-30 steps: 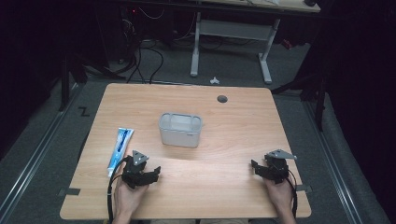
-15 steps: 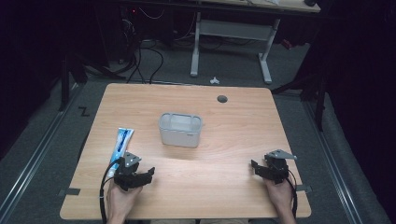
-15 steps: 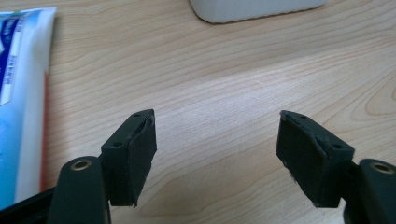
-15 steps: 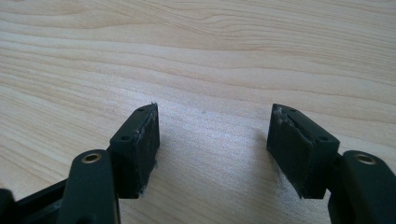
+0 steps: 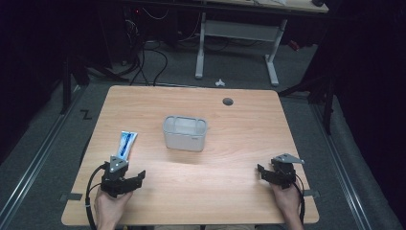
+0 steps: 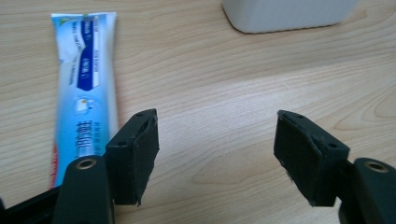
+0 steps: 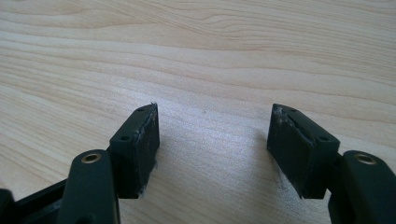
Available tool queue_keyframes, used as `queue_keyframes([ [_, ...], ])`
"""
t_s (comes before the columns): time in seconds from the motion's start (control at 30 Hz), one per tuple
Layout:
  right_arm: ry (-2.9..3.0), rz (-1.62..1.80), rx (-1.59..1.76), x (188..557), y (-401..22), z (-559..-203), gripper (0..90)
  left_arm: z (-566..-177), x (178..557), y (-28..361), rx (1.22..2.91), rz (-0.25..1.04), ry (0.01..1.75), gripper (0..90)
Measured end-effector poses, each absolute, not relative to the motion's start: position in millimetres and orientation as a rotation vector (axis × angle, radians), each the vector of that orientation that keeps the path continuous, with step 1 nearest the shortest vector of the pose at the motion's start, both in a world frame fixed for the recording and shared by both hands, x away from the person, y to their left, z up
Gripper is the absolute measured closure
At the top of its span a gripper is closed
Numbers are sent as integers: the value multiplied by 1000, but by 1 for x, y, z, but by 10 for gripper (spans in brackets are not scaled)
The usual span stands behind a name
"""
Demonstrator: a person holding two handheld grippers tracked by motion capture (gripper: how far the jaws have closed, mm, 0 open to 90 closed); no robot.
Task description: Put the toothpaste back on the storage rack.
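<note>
Both tongs stand wide and hold nothing. We see the left tongs (image 5: pixel 125 179) near the front left corner of the bench (image 5: pixel 239 191), and the right tongs (image 5: pixel 272 173) near the front right corner, each held in one hand of the person. In the left gripper view, the left tongs (image 6: pixel 215 156) have bare wood between their jaws, and in the right gripper view the right tongs (image 7: pixel 212 149) also have bare wood between theirs.

We see that the bench is of light wood with visible grain and has a small round hole (image 5: pixel 228 101) near its far edge. It stands on a grey floor (image 5: pixel 43 143). The room behind is dark, with a second desk frame (image 5: pixel 237 31) and black cables (image 5: pixel 148 62) on the floor.

A toothpaste tube (image 5: pixel 126 144) lies flat on the bench, just beyond the left tongs and a little to their left. In the left gripper view, the toothpaste tube (image 6: pixel 84 88) passes beside the left jaw, outside the gap. A white plastic container (image 5: pixel 185 132) stands near the middle of the bench, apart from both tongs.
</note>
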State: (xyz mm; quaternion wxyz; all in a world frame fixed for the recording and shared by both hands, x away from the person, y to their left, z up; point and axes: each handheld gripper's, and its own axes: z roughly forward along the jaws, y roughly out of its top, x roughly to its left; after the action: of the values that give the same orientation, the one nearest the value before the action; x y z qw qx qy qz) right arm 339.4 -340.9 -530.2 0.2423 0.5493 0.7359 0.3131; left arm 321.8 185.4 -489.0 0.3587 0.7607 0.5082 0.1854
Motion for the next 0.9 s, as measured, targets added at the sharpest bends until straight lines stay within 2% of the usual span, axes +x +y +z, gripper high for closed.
queue_keyframes([
  [0.43,2017,852,1496,339,-340,-530,344,-480,320,208,1972,520,1349,320],
  [0.9,2018,855,1498,338,-340,-530,343,-466,344,220,2031,547,1416,351],
])
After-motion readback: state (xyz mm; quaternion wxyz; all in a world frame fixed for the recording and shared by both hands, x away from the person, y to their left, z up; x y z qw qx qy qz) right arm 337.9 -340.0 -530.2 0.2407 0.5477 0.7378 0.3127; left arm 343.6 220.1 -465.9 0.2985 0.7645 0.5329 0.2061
